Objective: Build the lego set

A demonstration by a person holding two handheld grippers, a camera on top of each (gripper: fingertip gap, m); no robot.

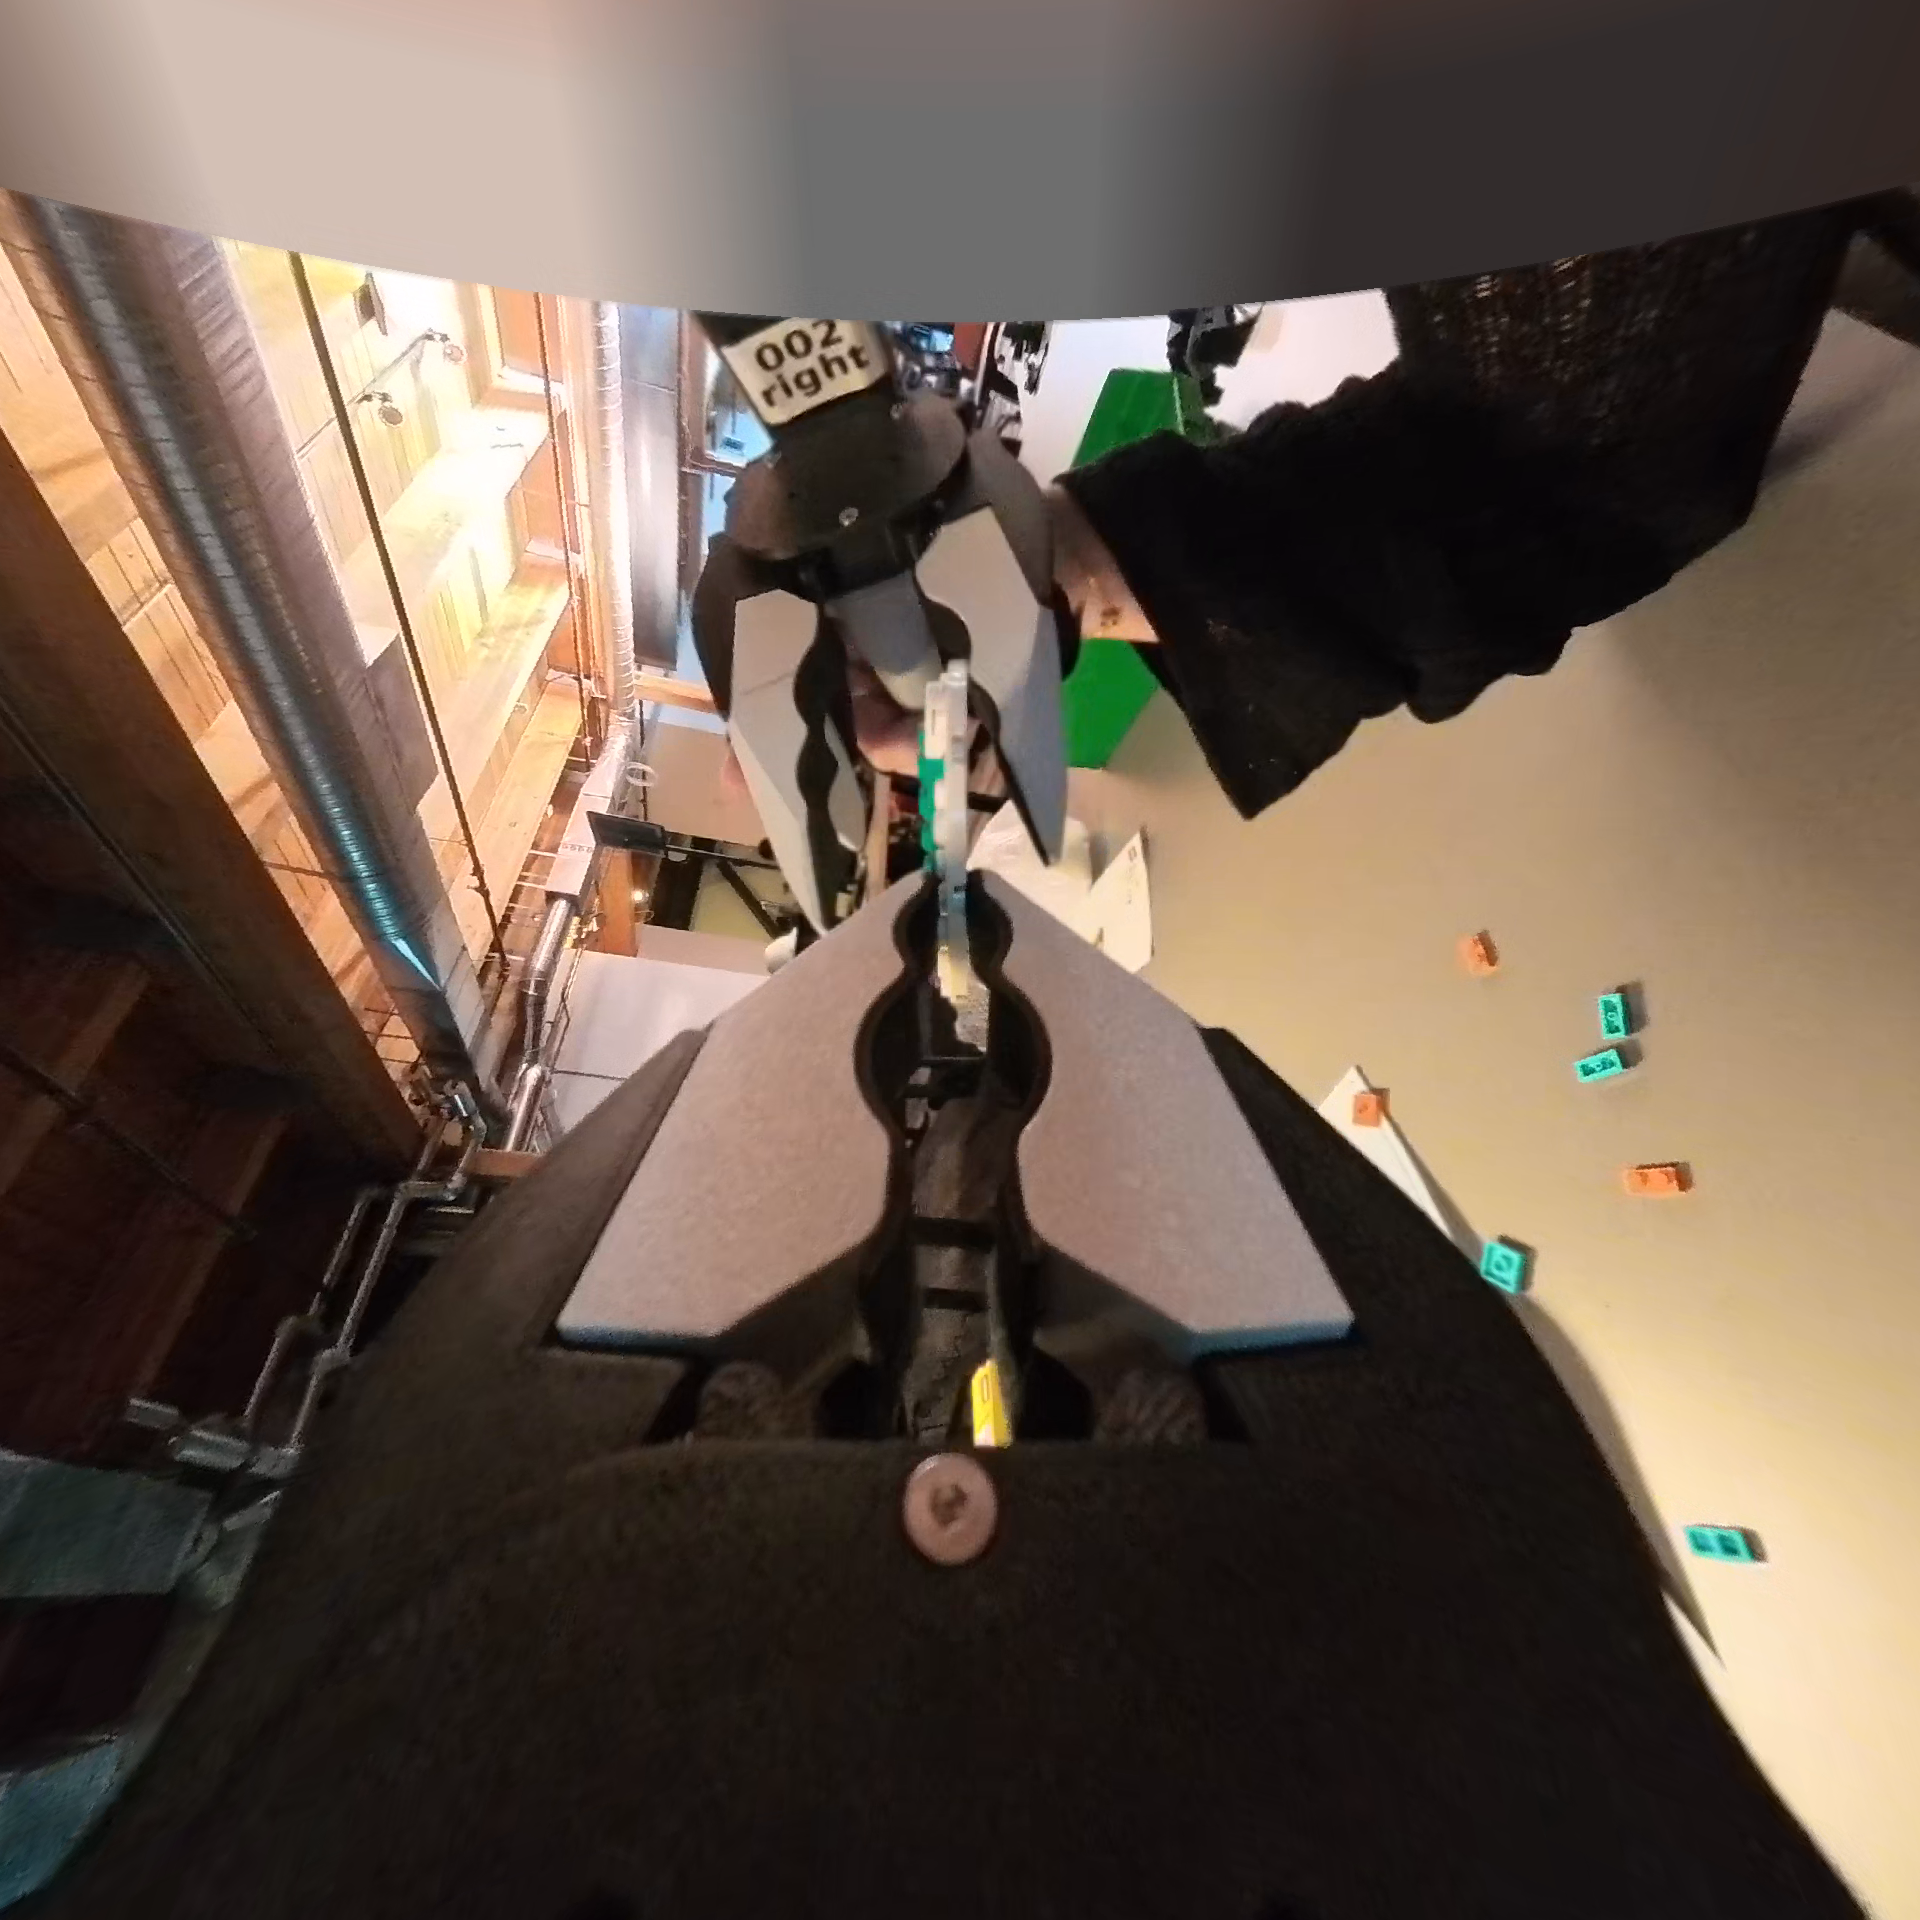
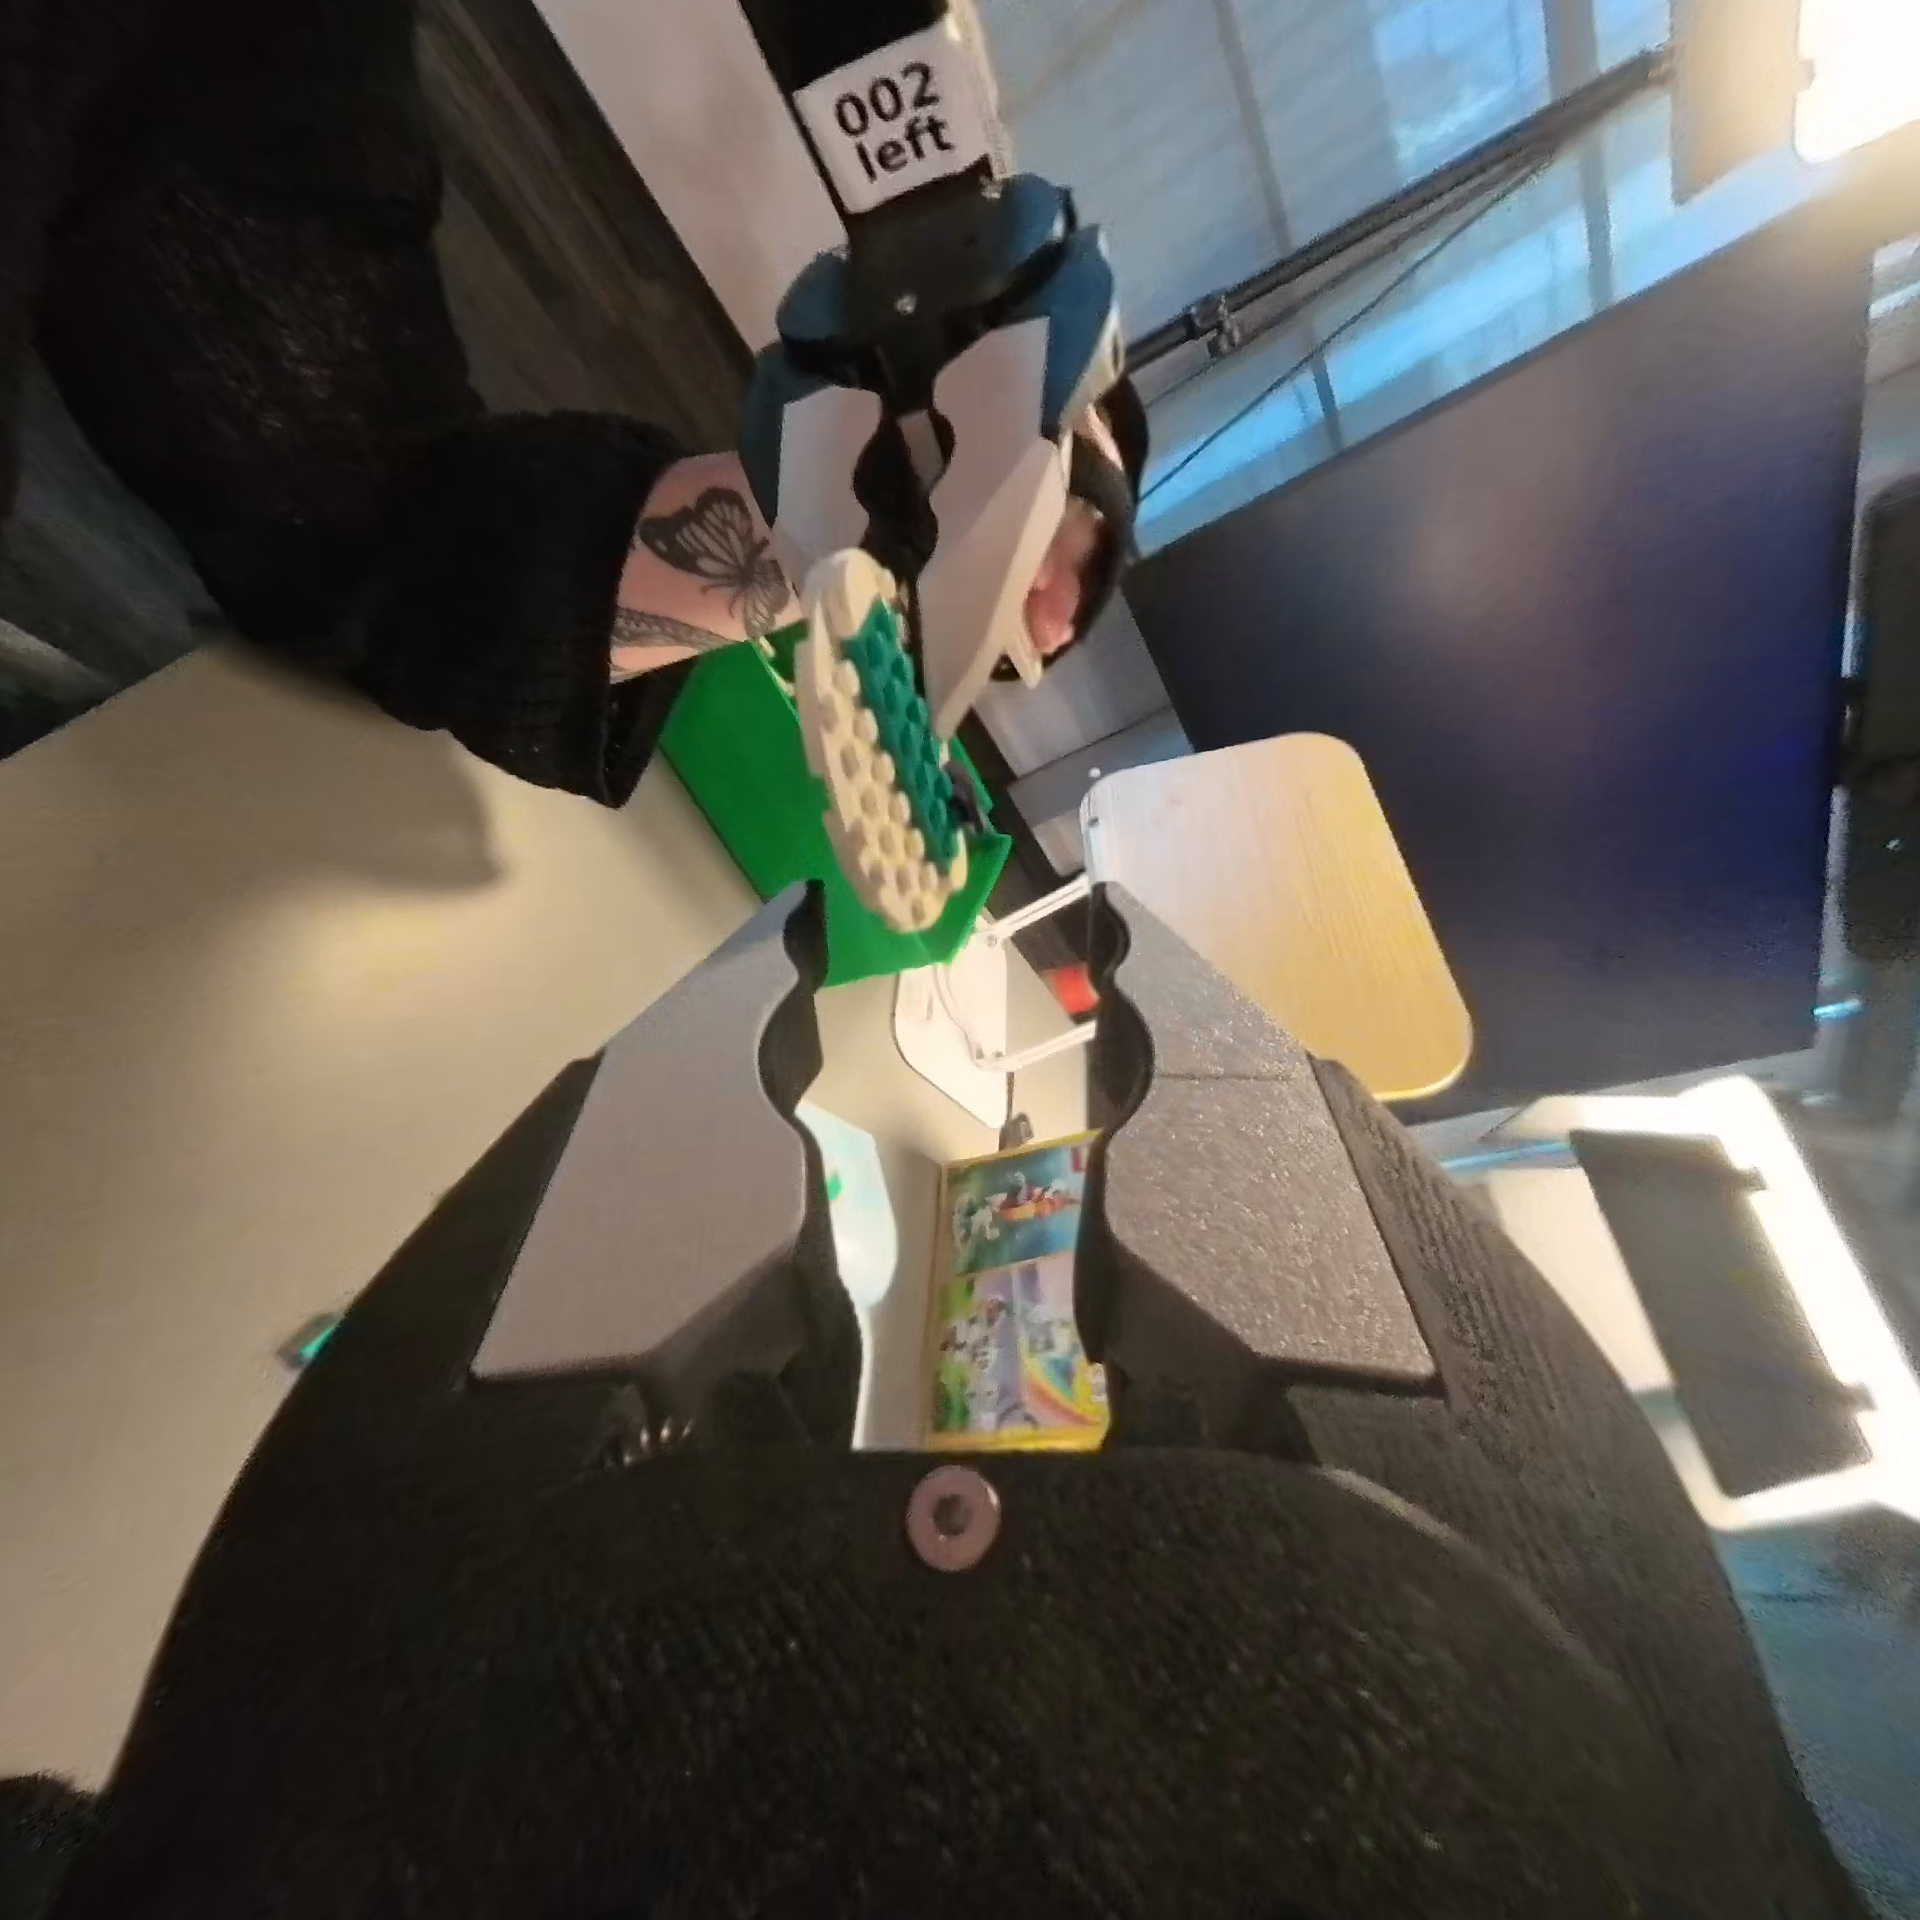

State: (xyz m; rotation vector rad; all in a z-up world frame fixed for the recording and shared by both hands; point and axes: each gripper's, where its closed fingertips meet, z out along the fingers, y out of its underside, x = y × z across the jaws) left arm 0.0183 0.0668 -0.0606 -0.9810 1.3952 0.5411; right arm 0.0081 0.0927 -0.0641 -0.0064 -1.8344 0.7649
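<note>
My left gripper (image 1: 951, 883) is shut on a white oval lego plate (image 1: 948, 769) with a teal plate on it, seen edge-on and held up off the table. In the right wrist view the same white plate (image 2: 862, 800) and its teal plate (image 2: 904, 717) hang from the left gripper (image 2: 894, 634). My right gripper (image 2: 956, 899) is open and empty, its fingertips level with the plate's free end. In the left wrist view the right gripper (image 1: 935, 842) straddles that far end.
Loose orange bricks (image 1: 1654, 1179) and teal bricks (image 1: 1504, 1264) lie scattered on the pale table (image 1: 1558, 727). A green bin (image 2: 727, 769) stands behind the plate. An instruction booklet (image 2: 1023, 1299) lies below my right fingers. A wooden chair seat (image 2: 1299, 914) is off the table edge.
</note>
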